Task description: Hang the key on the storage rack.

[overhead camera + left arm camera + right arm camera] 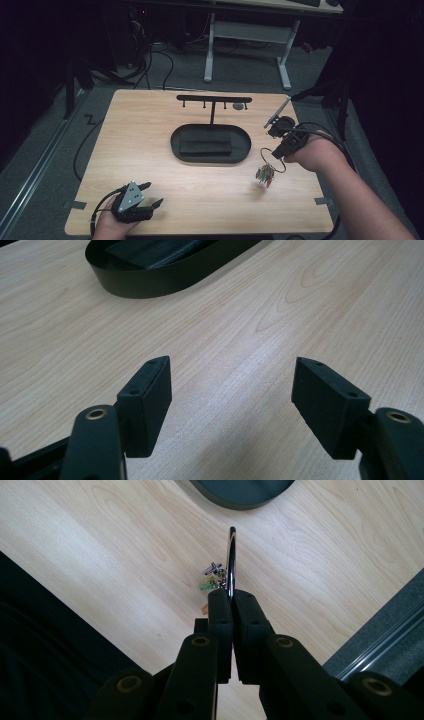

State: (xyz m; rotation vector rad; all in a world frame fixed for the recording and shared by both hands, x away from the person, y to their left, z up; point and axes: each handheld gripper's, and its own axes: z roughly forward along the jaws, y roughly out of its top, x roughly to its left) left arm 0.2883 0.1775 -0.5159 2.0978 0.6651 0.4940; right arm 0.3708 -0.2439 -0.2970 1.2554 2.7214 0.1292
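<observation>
Metal, thin and stiff: the key ring (231, 562) sits clenched in my right tongs (232, 597) above the tabletop (165, 190), its light charms (264, 175) free to swing. I judge the bare wire the best grip. Left tongs (232, 395) hang released.

Key ring (274, 159): thin metal loop, pinched edge-on in the right gripper (278, 151), lifted off the table (150, 150). In the right gripper view the ring (231, 560) rises straight up from between the closed pads. Small colourful charms (265, 175) hang from its bottom, green, purple and orange bits, dangling just above the wood. Stand (214, 102): black T-bar with short pegs, upright in an oval black tray (210, 144), mid-table, left of the ring.
</observation>
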